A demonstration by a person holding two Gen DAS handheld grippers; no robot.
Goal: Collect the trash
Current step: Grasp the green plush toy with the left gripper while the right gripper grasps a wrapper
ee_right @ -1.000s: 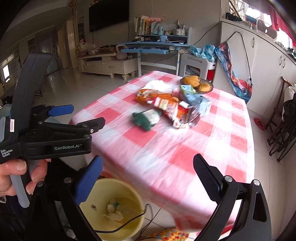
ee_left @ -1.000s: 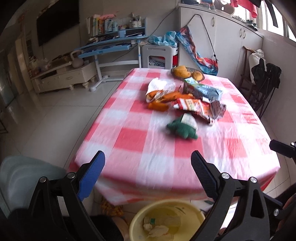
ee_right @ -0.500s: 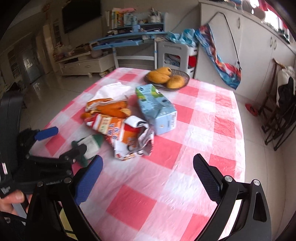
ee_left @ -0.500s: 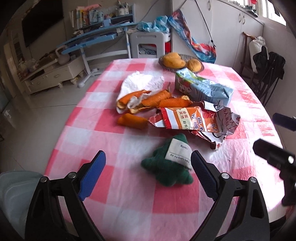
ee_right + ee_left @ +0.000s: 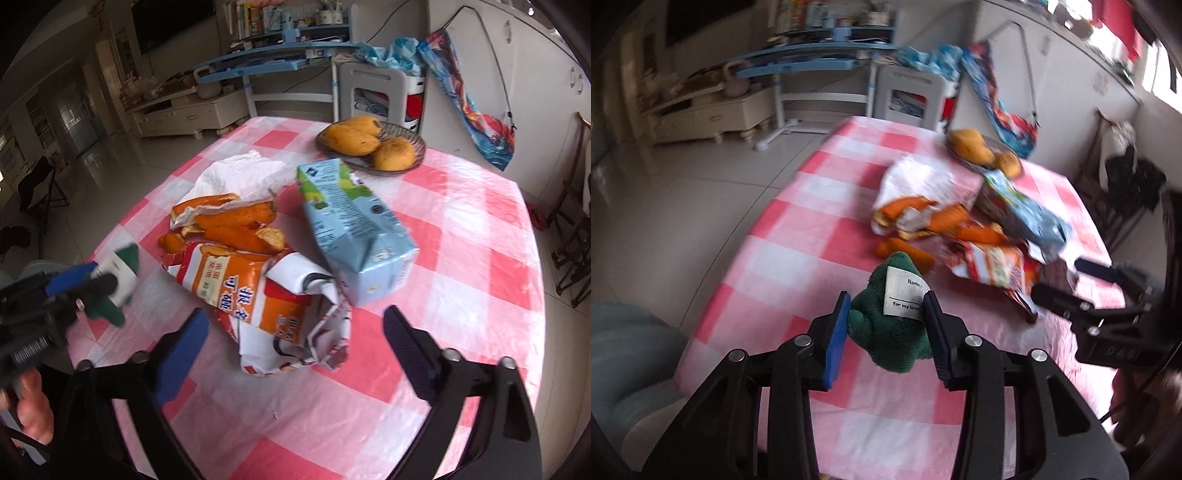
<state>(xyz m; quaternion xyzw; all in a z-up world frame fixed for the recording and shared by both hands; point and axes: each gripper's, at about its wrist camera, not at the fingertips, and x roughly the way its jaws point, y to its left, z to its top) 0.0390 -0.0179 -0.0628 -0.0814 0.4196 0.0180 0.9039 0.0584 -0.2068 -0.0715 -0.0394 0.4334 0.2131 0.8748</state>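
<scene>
A small green plush toy with a white sewn-in label sits near the front edge of a table covered in a red-and-white checked cloth. The left gripper has just been closing, and its blue and black pads now press on either side of the toy, clamped on it. The right gripper stands with its jaws apart, though they have just been narrowing slightly; nothing is between the pads, and the crumpled orange-and-white snack bag lies just ahead of them. Beyond the bag lie orange peels on a white plastic bag, and a pale blue carton on its side, touching the snack bag. At the far edge, a wicker dish holds three mangoes. A hand shows at the lower left in the right wrist view.
</scene>
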